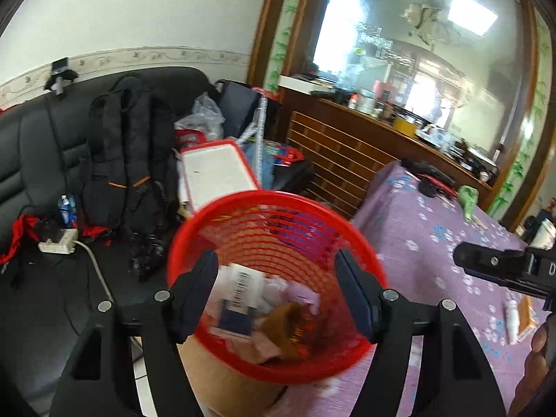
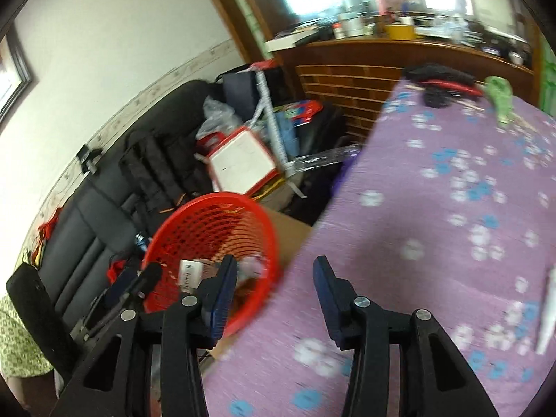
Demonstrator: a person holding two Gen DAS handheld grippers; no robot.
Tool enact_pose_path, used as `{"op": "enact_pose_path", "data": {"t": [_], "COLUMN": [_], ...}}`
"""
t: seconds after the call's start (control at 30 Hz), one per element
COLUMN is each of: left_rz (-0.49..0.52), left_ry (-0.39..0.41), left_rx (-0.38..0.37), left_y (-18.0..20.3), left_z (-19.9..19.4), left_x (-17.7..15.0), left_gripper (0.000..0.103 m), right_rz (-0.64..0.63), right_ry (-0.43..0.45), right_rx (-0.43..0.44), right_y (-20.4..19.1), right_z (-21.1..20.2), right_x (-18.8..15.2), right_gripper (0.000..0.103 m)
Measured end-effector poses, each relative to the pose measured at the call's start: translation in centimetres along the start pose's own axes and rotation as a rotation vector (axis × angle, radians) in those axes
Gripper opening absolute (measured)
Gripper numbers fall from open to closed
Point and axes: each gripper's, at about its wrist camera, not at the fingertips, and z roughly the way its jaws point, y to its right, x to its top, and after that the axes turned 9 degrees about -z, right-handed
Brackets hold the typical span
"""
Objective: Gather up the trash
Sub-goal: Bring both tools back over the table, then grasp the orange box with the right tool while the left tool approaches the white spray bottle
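The left gripper (image 1: 276, 292) points down at the red basket (image 1: 243, 208), and its jaws are apart with nothing in them. The basket sits beside the purple flowered table (image 1: 434, 243) and holds trash: a white box with a barcode (image 1: 239, 288) and a brown paper cup (image 1: 288, 326). The right gripper (image 2: 274, 278) tilts down over the table edge, jaws apart and empty.

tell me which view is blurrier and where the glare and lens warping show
The right wrist view is blurrier: the purple flowered cloth and red basket smear. The left wrist view is sharper on the sofa, though its basket is soft. Glare whitens the bright panes in the big mirror in both. Fisheye warping bends the wall border, and dark corners frame each view.
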Motion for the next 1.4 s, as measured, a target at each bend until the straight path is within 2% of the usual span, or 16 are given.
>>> {"op": "enact_pose_path", "data": {"t": [0.27, 0.4, 0.5, 0.6, 0.73, 0.83, 0.9, 0.97, 1.0, 1.03, 1.1, 1.3, 1.4], "left_rz": [0.135, 0.193, 0.226, 0.267, 0.334, 0.373, 0.4, 0.428, 0.437, 0.446, 0.459, 0.515, 0.554], "left_ry": [-0.03, -0.058, -0.097, -0.12, -0.152, -0.18, -0.197, -0.219, -0.23, -0.246, -0.273, -0.359, -0.389], "left_rx": [-0.089, -0.123, -0.161, -0.187, -0.22, -0.243, -0.255, -0.274, -0.279, -0.286, -0.3, -0.323, -0.318], "left_y": [7.5, 10.9, 13.5, 15.9, 19.1, 21.0, 22.5, 24.1, 24.7, 25.5, 26.9, 32.2, 34.7], "left_z": [-1.8, -2.1, -2.1, -2.3, -2.7, -3.1, -3.3, -3.5, -3.5, -3.4, -3.2, -1.5, 0.0], "left_x": [-2.9, -4.6, -5.9, -7.1, -8.6, -9.5, -10.1, -10.7, -11.0, -11.3, -11.8, -14.1, -15.7], "left_gripper": [0.074, 0.076, 0.076, 0.076, 0.076, 0.076, 0.076, 0.076, 0.076, 0.076, 0.076, 0.076, 0.076], "right_rz": [0.141, 0.168, 0.19, 0.256, 0.341, 0.364, 0.392, 0.426, 0.435, 0.445, 0.448, 0.495, 0.52], "right_ry": [0.009, 0.056, 0.041, -0.006, -0.054, -0.083, -0.095, -0.098, -0.095, -0.08, -0.054, 0.146, 0.195], "right_rx": [-0.195, -0.404, -0.605, -0.698, -0.697, -0.699, -0.663, -0.626, -0.613, -0.592, -0.584, -0.528, -0.528], "right_y": [8.9, 12.8, 16.3, 20.3, 24.4, 25.9, 27.1, 28.1, 28.2, 28.6, 28.9, 30.2, 30.5], "right_z": [-6.6, -10.9, -12.7, -12.6, -11.8, -11.4, -11.4, -11.6, -11.7, -12.1, -12.7, -16.3, -17.2], "right_x": [-3.8, -5.0, -5.8, -6.7, -7.8, -8.6, -9.5, -10.6, -11.0, -11.5, -12.0, -13.4, -13.5], "right_gripper": [0.053, 0.053, 0.059, 0.061, 0.061, 0.061, 0.058, 0.034, 0.03, 0.025, 0.025, 0.025, 0.025]}}
